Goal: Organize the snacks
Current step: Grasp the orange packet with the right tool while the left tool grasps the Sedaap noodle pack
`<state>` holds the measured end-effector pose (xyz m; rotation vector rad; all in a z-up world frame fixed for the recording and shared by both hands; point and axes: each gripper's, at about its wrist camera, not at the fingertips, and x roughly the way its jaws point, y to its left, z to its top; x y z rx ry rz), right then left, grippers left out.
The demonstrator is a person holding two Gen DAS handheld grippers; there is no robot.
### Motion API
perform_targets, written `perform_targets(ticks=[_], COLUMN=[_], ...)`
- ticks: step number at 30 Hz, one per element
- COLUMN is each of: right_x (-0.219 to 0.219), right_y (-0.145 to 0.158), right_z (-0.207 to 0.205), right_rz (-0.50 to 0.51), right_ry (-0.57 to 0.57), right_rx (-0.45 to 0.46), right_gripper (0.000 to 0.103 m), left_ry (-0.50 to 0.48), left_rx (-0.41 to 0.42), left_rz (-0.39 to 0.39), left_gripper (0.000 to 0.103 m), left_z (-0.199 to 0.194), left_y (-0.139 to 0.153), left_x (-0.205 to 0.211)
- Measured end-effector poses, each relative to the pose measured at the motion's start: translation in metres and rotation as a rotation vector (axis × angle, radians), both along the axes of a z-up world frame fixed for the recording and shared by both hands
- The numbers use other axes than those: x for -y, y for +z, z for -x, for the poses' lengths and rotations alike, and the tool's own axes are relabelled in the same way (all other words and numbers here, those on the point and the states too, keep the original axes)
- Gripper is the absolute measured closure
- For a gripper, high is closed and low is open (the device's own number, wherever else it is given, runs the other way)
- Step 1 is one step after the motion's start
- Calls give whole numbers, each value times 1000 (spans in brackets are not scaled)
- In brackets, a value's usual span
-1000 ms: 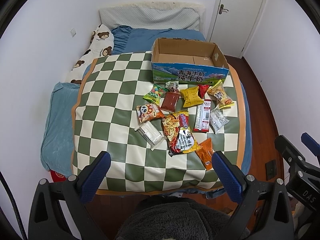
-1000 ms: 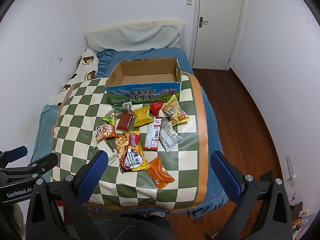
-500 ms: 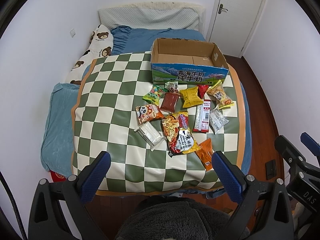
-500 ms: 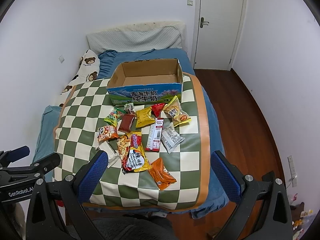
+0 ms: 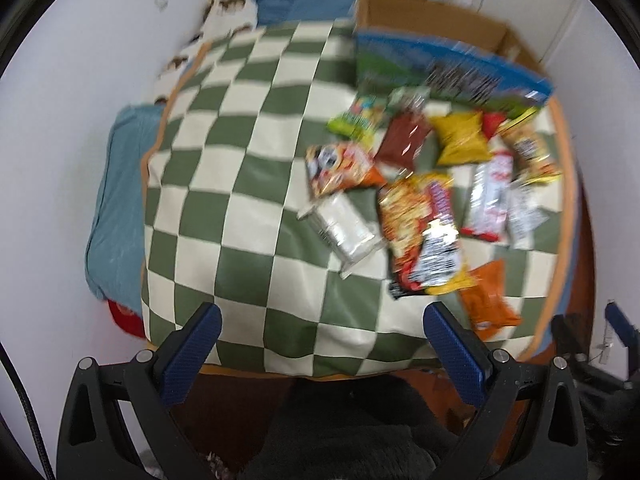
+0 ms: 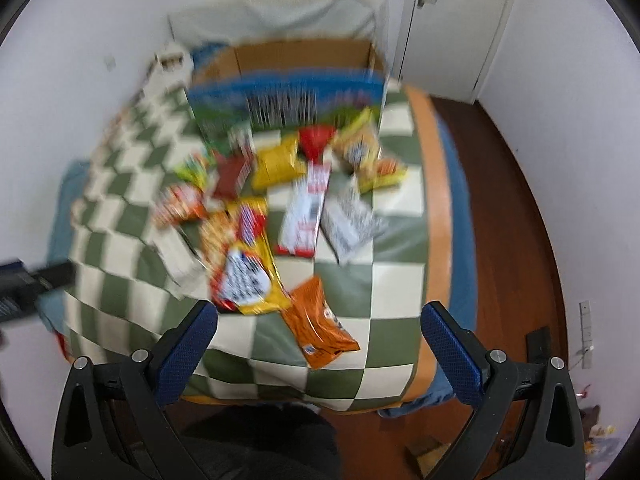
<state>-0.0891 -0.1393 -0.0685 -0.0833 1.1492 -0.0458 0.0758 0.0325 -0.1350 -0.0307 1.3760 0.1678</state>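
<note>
Both views blurred. Left gripper (image 5: 322,330) hangs over the near edge of the checkered mat (image 5: 248,184), jaws spread wide, nothing between the blue pads. Right gripper (image 6: 318,328) likewise wide apart and holding nothing, poised above the mat's near right portion. Snacks lie clustered on the right half of the mat: orange packet (image 6: 318,324) nearest the near edge, lying between the right gripper's fingers in that view; large yellow-red noodle bag (image 5: 422,236) just behind it and touching it; silver-white packet (image 5: 344,226) at the bag's left side; panda-print bag (image 5: 338,166) further back; dark red sachet (image 5: 402,140), yellow bag (image 5: 460,138) and green candy bag (image 5: 356,118) in a row close before the box. Long red-white pack (image 6: 306,210) and grey-white pouch (image 6: 352,226) lie side by side toward the right border, with a yellow-orange bag (image 6: 370,158) behind them. Cardboard box (image 5: 436,28) stands open at the far right end of the mat, printed front wall facing the snacks, interior looks bare. Left half of the mat carries no packets, open squares run to its orange border (image 5: 154,144). Blue bedding (image 5: 114,204) shows beyond that border. In the right view the mat's right edge drops to a wood floor (image 6: 504,208); white door (image 6: 460,20) beyond.
</note>
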Motion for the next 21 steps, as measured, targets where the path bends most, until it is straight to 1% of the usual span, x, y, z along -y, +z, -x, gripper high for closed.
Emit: perform_targets(ticks=[3,5,6,8,9,11,12,14,15,16,18,21], right_x=[-2,-9,-14,-21,-22,-21,-20,-15,-11,-6,9,42], right_y=[-70,-108,-129,-167,-181,-208,-216,-220,-217,-214,-207,-199], right_z=[-15,-22,-26,-32,-34,-36,-37,-37,-36,-36,-38,-42], right_rz=[38,85,124,185,208,246,250,233,225,219,182,72], right_ry=[31,70,96,141,152,170,170,173,166,150,101,-12], right_rx=[-91,-128,-142,-189,-206,-249,-259,-241,-219,-206,-194,-199], right_gripper=[5,6,7,11,14,19,21,27,37,40,41,42], left_ry=[6,2,-1,-5,-3,8,13,16,28,33,47,70], left_rx=[-68,-110,-132,-173,-193,-229,-239,-258,-272,-281,-314,-336], left_rz=[-1,0,-1,24,40,101,129,183,218,236,284,361], left_gripper=[0,0,0,0,0,0,0,0,0,0,0,0], left_z=[-11,-21,-25,-37,-42,-55,-61,-72,-79,-84,-94,-105], left_y=[-33,-58,-65,-86,-95,-112,-119,-132,-141,-148,-164,-182], left_x=[-4,-5,-3,-1,1,7,10,19,24,26,35,45])
